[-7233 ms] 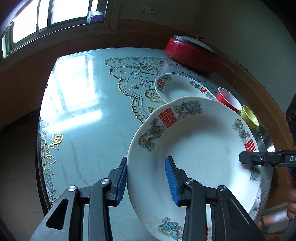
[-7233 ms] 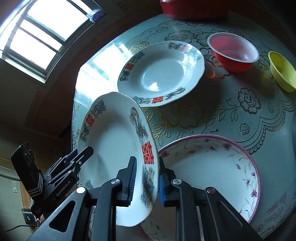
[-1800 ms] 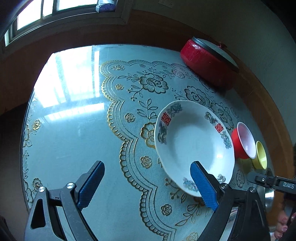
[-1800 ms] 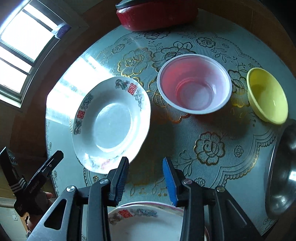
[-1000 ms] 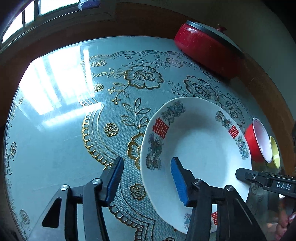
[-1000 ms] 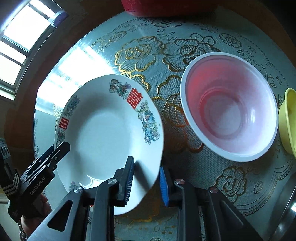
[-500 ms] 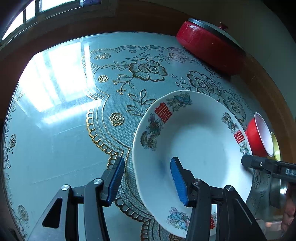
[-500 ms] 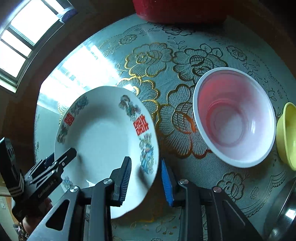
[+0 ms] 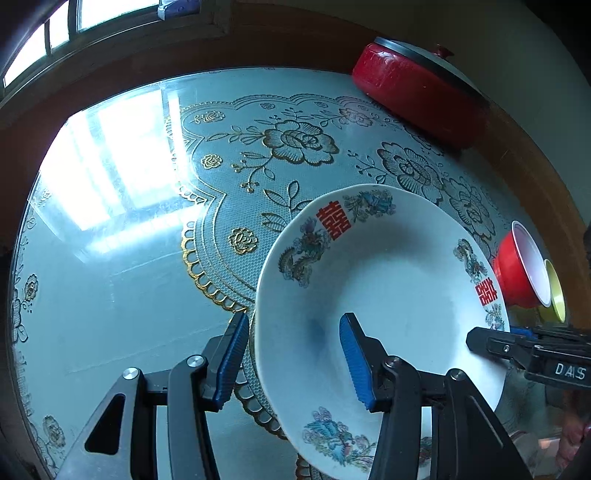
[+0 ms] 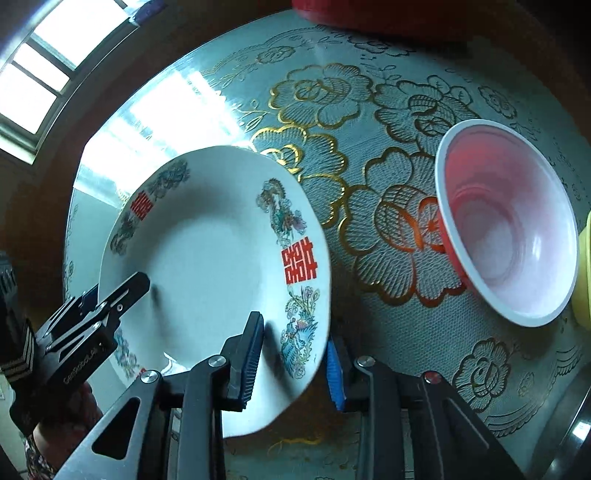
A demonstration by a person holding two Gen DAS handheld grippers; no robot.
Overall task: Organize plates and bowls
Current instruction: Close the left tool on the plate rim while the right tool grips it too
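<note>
White plate (image 9: 391, 291) between the jaws: red double-happiness characters, multicoloured dragon motifs. Red bowl (image 10: 506, 236), white-pink inside. Tablecloth (image 9: 303, 144): gold-outlined flowers.

We saw daylight from the window (image 9: 110, 14) glaring white off the glass tabletop (image 9: 110, 177); fisheye edges bent and darkened.

The yellow bowl (image 10: 585, 273) is sliced off by the right-wrist view's edge; the red pot (image 10: 373, 14) is cropped along the top; the plate (image 9: 388, 314) hides the desk (image 9: 110, 277) beneath it; a hand (image 9: 569, 439) sits dim, half out of frame.
</note>
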